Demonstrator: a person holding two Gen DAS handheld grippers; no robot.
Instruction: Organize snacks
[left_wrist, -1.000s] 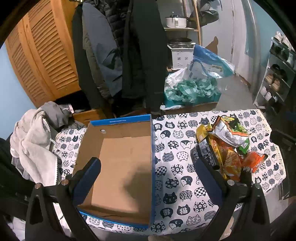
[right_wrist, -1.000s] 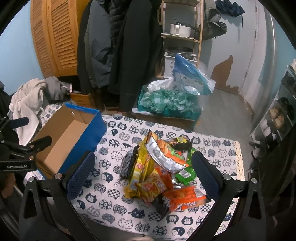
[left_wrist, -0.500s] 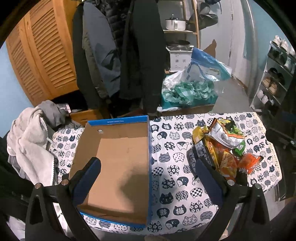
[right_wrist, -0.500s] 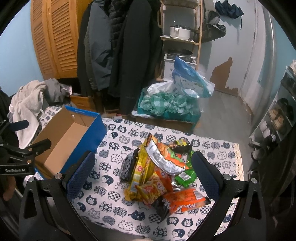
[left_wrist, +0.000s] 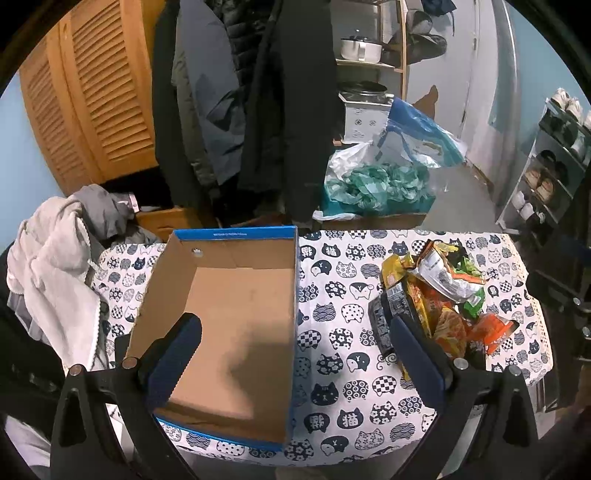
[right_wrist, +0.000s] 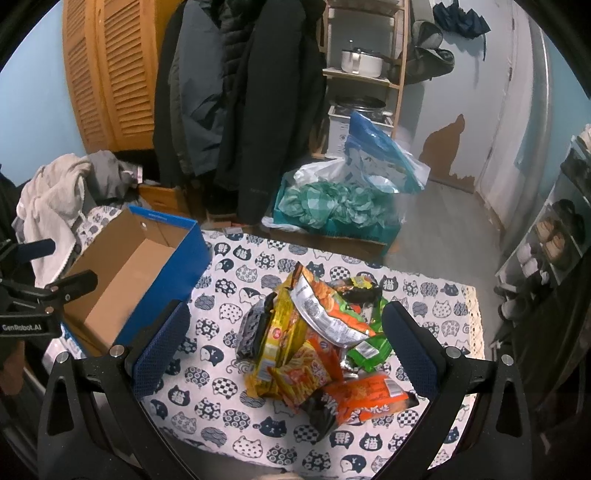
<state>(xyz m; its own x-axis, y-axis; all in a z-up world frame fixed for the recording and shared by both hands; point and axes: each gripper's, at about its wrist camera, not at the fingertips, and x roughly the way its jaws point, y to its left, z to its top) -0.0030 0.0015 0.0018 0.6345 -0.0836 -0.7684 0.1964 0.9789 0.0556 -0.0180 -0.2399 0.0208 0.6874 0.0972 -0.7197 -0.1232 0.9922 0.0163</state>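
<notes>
Cat-print tablecloth (right_wrist: 236, 273): your box (left_wrist: 236, 317) sits bare, snack pile (right_wrist: 317, 339) beside; only right view shows left gripper (right_wrist: 55, 266) (both wide open, holding nothing).

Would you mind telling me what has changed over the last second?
Both views have pulled back and risen slightly, so the table looks smaller. Nothing was grasped or released: both hand-held grippers stay open, the box stays empty, and the snack pile is untouched.
</notes>
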